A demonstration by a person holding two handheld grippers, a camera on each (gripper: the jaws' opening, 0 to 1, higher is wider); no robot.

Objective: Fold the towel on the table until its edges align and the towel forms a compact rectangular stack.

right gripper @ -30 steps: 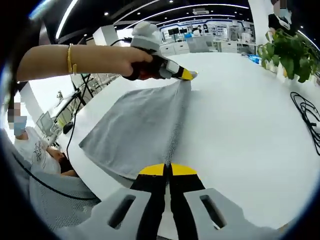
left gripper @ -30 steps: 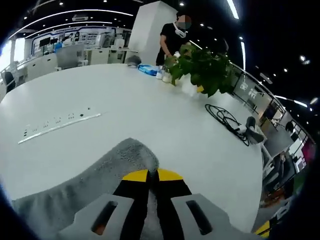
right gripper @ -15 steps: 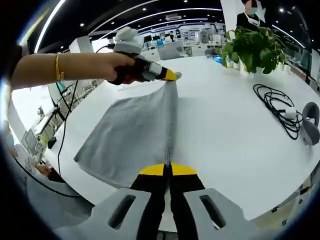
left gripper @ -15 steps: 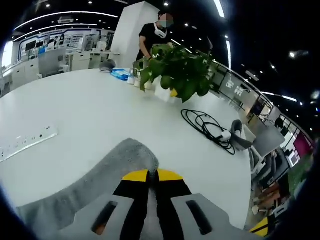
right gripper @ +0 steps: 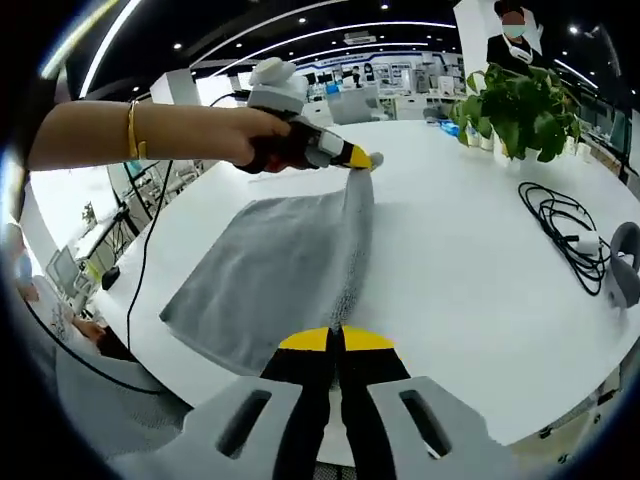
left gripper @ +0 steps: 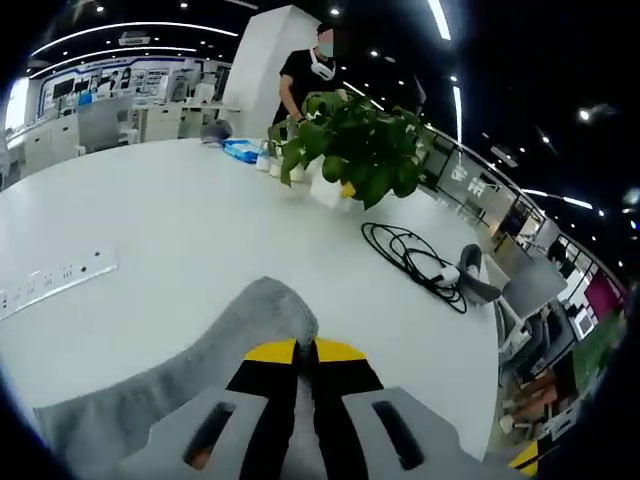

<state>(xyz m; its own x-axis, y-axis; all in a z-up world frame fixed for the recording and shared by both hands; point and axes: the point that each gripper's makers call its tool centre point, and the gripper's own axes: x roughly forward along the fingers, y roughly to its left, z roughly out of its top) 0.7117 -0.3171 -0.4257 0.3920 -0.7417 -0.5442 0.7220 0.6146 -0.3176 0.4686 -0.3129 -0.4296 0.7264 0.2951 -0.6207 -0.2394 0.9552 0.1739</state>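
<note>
A grey towel (right gripper: pixel 275 265) lies spread on the white table (right gripper: pixel 470 250), stretched between both grippers along one edge. My right gripper (right gripper: pixel 336 335) is shut on the near corner of that edge. The left gripper (right gripper: pixel 365 159), held by a person's hand with a gold bangle, pinches the far corner. In the left gripper view the left gripper (left gripper: pixel 306 345) is shut on a grey towel (left gripper: pixel 235 325) corner that bulges up over its yellow tips, above the white table (left gripper: pixel 180 230).
A potted plant (left gripper: pixel 360 140) stands at the table's far side, with a black cable coil (left gripper: pixel 415 260) and headset beside it. A white power strip (left gripper: pixel 55 280) lies at left. A person in black (left gripper: pixel 305 75) stands behind the plant. The potted plant (right gripper: pixel 515 100) and cable coil (right gripper: pixel 560 225) sit right.
Both views have shifted slightly with the hands. The towel edge stays stretched between the two shut grippers, and the left gripper has lifted its corner a little toward the right.
</note>
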